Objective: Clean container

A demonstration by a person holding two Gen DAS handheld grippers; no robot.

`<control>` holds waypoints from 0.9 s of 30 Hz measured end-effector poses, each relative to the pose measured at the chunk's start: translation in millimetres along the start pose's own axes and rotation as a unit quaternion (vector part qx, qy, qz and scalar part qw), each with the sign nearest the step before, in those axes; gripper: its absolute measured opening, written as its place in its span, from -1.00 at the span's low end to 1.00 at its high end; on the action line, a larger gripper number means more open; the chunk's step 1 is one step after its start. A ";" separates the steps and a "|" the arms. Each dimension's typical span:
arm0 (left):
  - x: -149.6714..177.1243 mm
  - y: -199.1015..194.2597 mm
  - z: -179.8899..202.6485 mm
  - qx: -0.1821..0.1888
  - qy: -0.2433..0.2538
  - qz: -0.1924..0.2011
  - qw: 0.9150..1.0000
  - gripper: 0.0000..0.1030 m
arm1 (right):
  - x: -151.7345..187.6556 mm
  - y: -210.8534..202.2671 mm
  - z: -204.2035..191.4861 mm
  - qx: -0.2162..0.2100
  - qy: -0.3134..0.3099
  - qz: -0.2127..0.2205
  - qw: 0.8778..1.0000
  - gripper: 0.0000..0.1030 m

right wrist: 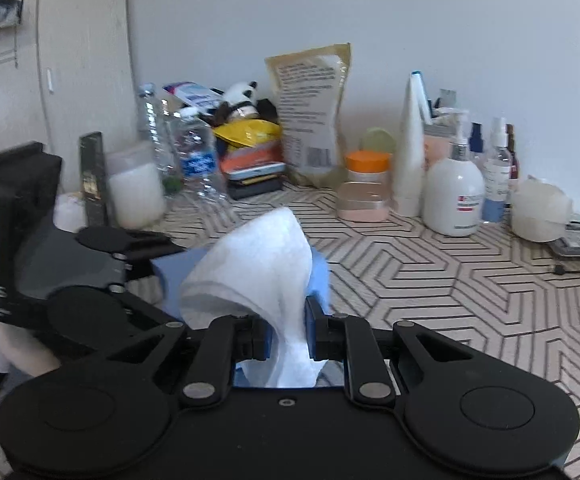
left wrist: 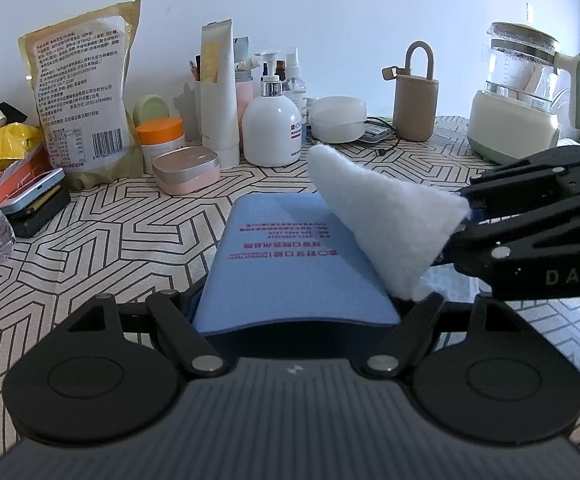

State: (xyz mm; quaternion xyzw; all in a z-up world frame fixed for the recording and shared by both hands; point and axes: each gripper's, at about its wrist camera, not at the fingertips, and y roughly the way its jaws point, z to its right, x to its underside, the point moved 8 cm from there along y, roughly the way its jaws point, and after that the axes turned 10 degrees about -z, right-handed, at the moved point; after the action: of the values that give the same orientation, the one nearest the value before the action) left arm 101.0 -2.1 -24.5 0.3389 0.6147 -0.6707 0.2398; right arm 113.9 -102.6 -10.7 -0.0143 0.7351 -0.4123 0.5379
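The left gripper (left wrist: 296, 312) has its jaws clamped on the near end of the blue container (left wrist: 290, 256), which lies flat on the patterned table (left wrist: 130, 232), while the right gripper (right wrist: 288, 340) pinches a folded white cloth (right wrist: 258, 264) whose corner rests on the container's top face. I judge the wiping only just under way, with most of the lid not yet covered. Bottles, including a white pump bottle (left wrist: 272, 128), a pink tin (left wrist: 188, 170) and a kettle (left wrist: 522, 92) stand well apart along the wall, so nothing blocks the strokes.
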 end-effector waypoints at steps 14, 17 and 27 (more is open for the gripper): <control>2.4 5.5 -5.7 0.024 -0.028 -0.023 0.999 0.57 | 1.7 3.5 21.4 0.050 0.019 -0.009 0.999 -0.59; 1.9 3.3 -3.3 0.023 -0.021 -0.015 0.999 0.55 | 1.8 1.8 25.1 0.058 0.023 -0.007 0.998 -0.59; 3.1 8.1 -24.9 0.083 -0.106 -0.029 0.991 0.53 | 3.0 -3.0 37.0 0.084 0.037 -0.005 0.996 -0.57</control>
State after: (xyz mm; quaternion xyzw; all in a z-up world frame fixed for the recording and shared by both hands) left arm 108.9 21.7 -32.5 0.2670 0.5377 -0.7580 0.2551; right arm 141.1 -127.8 -14.1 0.0424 0.7173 -0.4758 0.5073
